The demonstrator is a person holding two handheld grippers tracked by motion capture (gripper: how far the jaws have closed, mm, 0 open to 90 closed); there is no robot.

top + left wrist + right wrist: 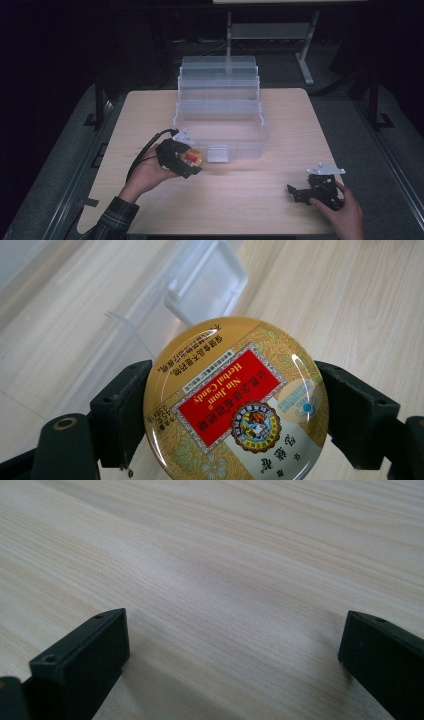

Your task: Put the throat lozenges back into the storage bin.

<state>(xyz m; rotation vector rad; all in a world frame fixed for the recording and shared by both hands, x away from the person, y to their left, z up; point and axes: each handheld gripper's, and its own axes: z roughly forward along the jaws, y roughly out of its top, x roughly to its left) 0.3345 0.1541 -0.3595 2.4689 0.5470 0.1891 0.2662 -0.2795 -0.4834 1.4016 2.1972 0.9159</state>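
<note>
Nearest to me: my left gripper (pixel 235 405) has its two black jaws pinching a round candy tin (pixel 235 400) from either side.
Candy tin: gold rim, red label with the words "Herbal Candy" and "Nin Jiom", printed upside down from the left gripper view. I see its flat face fully; the jaws press on its left and right edges.
Where the tin is: from the high view the candy tin (pixel 192 157) is held above the table, just beside the front left corner of the clear plastic box, close to the box's latch.
Left hand: my left hand (pixel 147 172) comes in from the bottom left, in a plaid sleeve (pixel 112 220), wrapped around the left gripper (pixel 182 160). A black cable (pixel 145 150) loops out behind it.
Clear plastic box: a see-through toolbox (pixel 220 107) sits at the middle back of the table, opened out, with stepped trays rising toward the far side. Its latch (pixel 218 153) hangs at the front wall.
Right gripper: my right gripper (pixel 299 194) sits low at the front right of the table, well apart from the box and the tin, held by my right hand (pixel 345 215). Its jaws are spread wide, with bare wood between them.
Table: pale wood-grain table (pixel 250 200), dark floor around it.
</note>
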